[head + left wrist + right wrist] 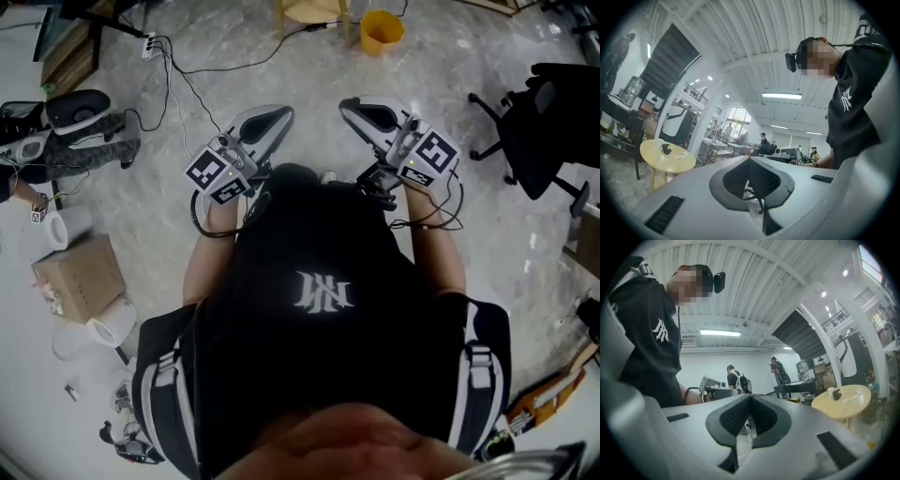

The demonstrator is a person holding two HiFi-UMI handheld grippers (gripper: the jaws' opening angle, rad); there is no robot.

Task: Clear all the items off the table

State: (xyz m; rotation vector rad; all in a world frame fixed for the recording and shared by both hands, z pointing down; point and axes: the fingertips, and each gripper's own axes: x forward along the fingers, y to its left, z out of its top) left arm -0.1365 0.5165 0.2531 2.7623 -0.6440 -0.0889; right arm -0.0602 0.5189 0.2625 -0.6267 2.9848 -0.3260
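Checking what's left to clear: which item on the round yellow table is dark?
The small lumpy object; the flat piece beside it is white.

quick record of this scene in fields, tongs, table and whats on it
left tongs: shut, empty
right tongs: shut, empty
round table: some way off, not reached
on table: small dark item, pale flat item
floor: cardboard box, yellow bucket
task state: items still on the table
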